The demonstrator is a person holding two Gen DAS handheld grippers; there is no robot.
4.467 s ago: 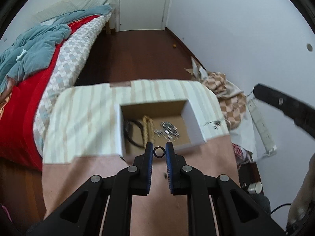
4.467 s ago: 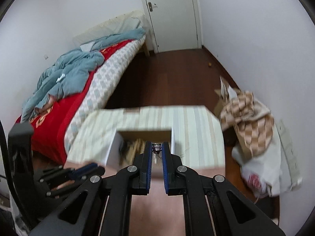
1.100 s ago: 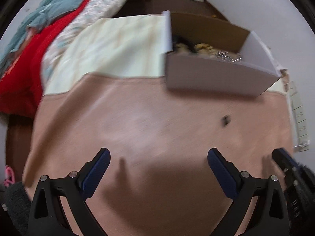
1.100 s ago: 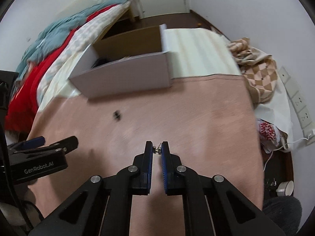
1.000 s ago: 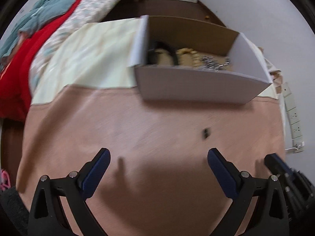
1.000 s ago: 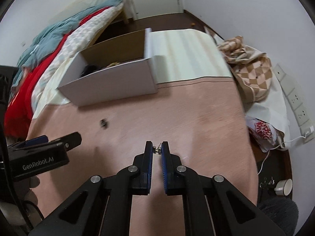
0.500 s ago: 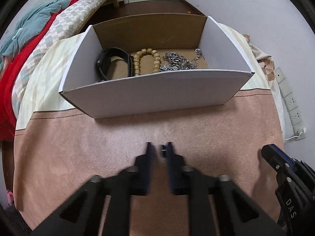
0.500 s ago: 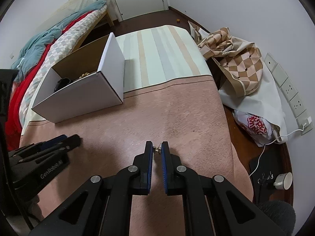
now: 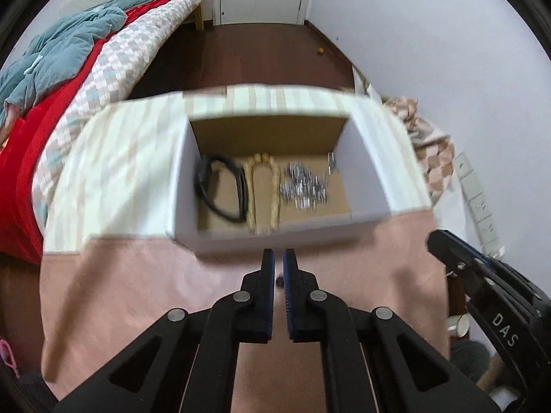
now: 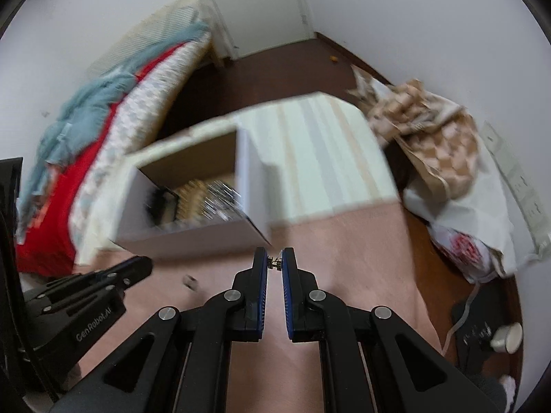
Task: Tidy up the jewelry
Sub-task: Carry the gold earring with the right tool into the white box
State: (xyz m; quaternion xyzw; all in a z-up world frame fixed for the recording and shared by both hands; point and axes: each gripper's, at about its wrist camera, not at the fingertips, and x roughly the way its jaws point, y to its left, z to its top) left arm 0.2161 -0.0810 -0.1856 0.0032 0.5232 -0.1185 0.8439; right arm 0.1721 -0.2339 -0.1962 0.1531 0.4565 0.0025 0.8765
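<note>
An open white cardboard box [image 9: 372, 172] stands on the table and holds a black band [image 9: 220, 189], a beige bead bracelet [image 9: 263, 192] and a silver chain [image 9: 304, 186]. My left gripper [image 9: 279, 261] is closed just in front of the box; a small dark piece [image 9: 279, 279] shows between its fingers lower down, and I cannot tell if it is held. My right gripper [image 10: 274, 262] is shut on a tiny metal earring [image 10: 274, 263], right of the box [image 10: 255, 186]. A small dark item [image 10: 190, 281] lies on the pink cloth.
The table has a pink cloth [image 9: 137, 292] in front and a striped cloth [image 9: 113, 172] behind. A bed [image 9: 69, 62] with red and blue bedding is to the left. Checkered fabric [image 10: 430, 130] and a power strip [image 9: 478, 203] lie right. The right gripper's body [image 9: 489, 296] shows at right.
My left gripper closed from wide open around the small dark item, then lifted toward the box. My right gripper kept the earring and swung back toward the box.
</note>
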